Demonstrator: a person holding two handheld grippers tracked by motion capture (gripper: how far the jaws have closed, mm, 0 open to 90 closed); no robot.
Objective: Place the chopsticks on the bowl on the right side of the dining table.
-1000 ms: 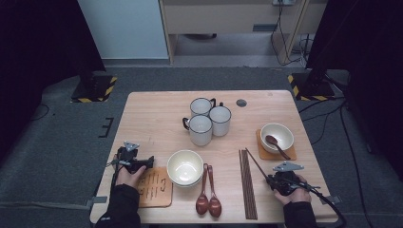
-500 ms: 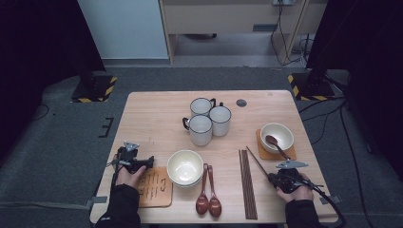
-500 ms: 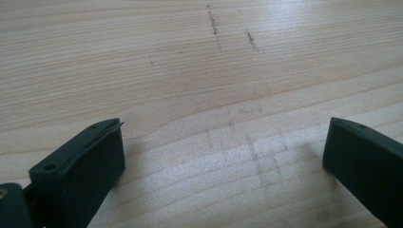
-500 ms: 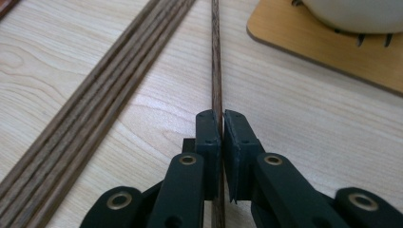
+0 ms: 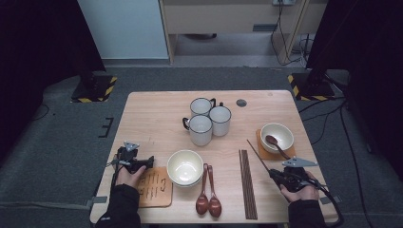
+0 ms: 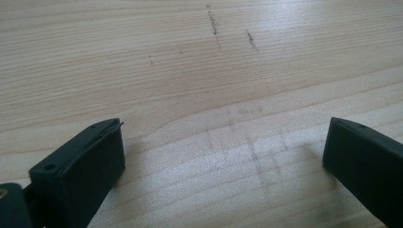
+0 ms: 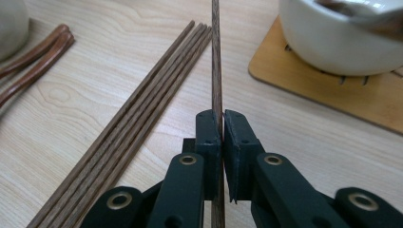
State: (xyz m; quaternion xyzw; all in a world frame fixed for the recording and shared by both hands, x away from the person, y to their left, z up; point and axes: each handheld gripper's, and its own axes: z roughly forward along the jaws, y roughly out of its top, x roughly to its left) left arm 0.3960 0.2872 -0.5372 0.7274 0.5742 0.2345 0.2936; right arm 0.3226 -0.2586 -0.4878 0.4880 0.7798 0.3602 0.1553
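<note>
The wooden surface carries everything here. At its far middle stand three white mugs, touching one another. A white bowl sits near the front, left of centre, and a second bowl with a brown spoon in it rests on a wooden coaster at the right. Another coaster lies at the near left. A bundle of dark chopsticks lies right of centre, with two brown spoons between it and the near bowl. The left gripper rests on the surface at the near left, jaws spread wide with nothing between them. The right gripper, at the near right, has its jaws clenched on a single chopstick, which points away toward the far left, just right of the bundle.
</note>
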